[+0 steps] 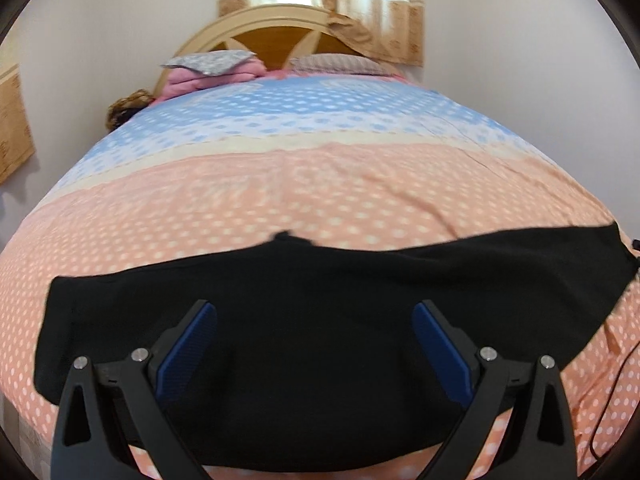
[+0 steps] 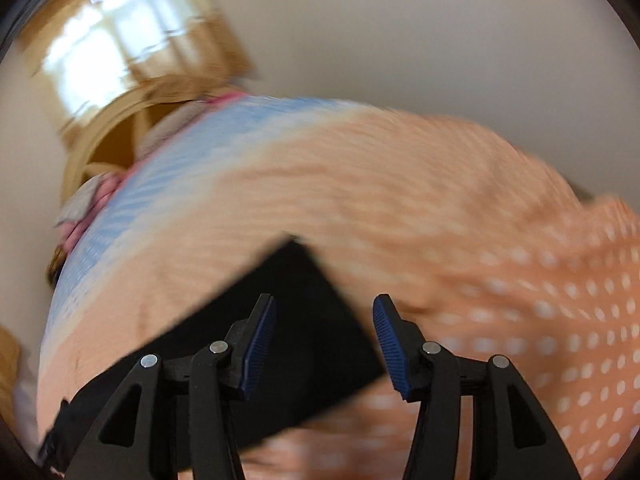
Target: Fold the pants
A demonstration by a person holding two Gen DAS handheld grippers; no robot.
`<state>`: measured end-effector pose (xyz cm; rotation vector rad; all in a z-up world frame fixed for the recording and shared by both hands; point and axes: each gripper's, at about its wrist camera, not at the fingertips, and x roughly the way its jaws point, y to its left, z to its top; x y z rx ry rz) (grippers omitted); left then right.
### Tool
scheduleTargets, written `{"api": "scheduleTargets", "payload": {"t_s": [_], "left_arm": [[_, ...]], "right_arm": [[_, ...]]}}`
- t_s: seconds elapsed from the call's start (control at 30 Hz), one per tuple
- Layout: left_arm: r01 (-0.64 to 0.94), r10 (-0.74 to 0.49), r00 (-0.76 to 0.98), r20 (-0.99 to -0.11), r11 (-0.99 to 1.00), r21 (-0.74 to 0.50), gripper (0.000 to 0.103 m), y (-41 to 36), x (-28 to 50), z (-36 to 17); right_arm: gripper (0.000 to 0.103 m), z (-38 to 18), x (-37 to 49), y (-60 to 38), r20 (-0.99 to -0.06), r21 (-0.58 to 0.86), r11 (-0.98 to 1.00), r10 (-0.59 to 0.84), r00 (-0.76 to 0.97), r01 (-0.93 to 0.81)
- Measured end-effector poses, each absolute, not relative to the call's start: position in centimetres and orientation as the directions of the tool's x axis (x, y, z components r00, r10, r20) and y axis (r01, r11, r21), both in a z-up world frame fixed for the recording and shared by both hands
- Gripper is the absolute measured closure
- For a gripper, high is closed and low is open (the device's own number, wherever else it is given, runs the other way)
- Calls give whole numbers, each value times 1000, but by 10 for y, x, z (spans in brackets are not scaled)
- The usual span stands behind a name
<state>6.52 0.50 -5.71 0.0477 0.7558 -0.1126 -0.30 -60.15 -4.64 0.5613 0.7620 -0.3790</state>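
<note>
The left gripper (image 1: 315, 344) hung just over the black pants (image 1: 320, 280), with its two blue pads (image 1: 188, 348) spread wide and nothing between them; it looked ready to come down and pinch the cloth. The right gripper (image 2: 324, 344) was open too, not quite so wide, and empty; it hung above the right end of the pants (image 2: 288, 320), close to a corner, which looked like a good spot to grab for a fold; this view was blurry, so small things there could not be told.

The pants lay flat in a long band across the near part of the bed, running from left to right; that flat lay should make them easy to fold over. A thin black cord (image 1: 612, 392) ran along the right edge of the left view.

Under them was a bedsheet (image 1: 320, 184) with white dots, orange near and blue far; pillows (image 1: 216, 68) sat at the far end by a wooden headboard (image 1: 276, 40); a bright window with curtains (image 1: 380, 16) was behind it, and the walls were plain.
</note>
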Motion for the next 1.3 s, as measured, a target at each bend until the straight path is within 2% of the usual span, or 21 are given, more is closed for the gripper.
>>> {"api": "scheduleTargets", "payload": {"t_s": [0.07,0.17,0.33,0.43,0.47,0.53,0.63,0.67,0.73,0.87,0.97,1.07,1.2,1.3], "left_arm": [[141,-90,709,-699,990,16,2,-8,67,-56],[157,-88,711,-698,987,36,2,-17,61,-53],[153,-75,707,-703,987,49,2,-19,57,-52],[148,-93,696,-712,989,16,2,-16,58,-53],[146,-95,697,-711,989,12,2,-15,57,-53],[138,-89,705,-703,990,14,2,-11,56,-52],[124,-95,706,-702,992,-9,2,-2,57,-52],[119,-99,704,-704,993,-21,2,0,58,-53],[114,-115,698,-706,992,-50,2,6,58,-55],[111,-127,702,-700,991,-69,2,15,56,-55],[98,-125,706,-697,992,-79,2,24,55,-56],[80,-128,703,-700,992,-101,2,34,57,-57],[63,-121,704,-699,992,-107,2,44,58,-60],[52,-112,705,-700,993,-107,2,49,61,-62]], "right_arm": [[50,-67,0,-617,-755,396,761,-48,654,513],[48,-74,-5,-615,-723,465,755,23,690,462],[48,-75,11,-593,-756,402,821,47,653,405],[79,-76,22,-575,-808,263,877,-28,589,402],[91,-73,22,-574,-794,285,878,-8,608,385],[90,-63,16,-572,-771,300,875,-12,637,380],[90,-25,11,-537,-711,147,929,-139,689,339],[90,-15,10,-526,-689,131,943,-135,712,307],[91,12,14,-488,-637,122,977,-60,768,177],[90,31,21,-413,-610,65,996,85,788,-57],[90,20,23,-347,-635,49,971,211,743,-234],[90,-6,23,-293,-674,-9,934,258,692,-357],[90,-45,23,-241,-716,-99,892,243,654,-440],[85,-67,22,-219,-725,-181,881,180,665,-436]]}}
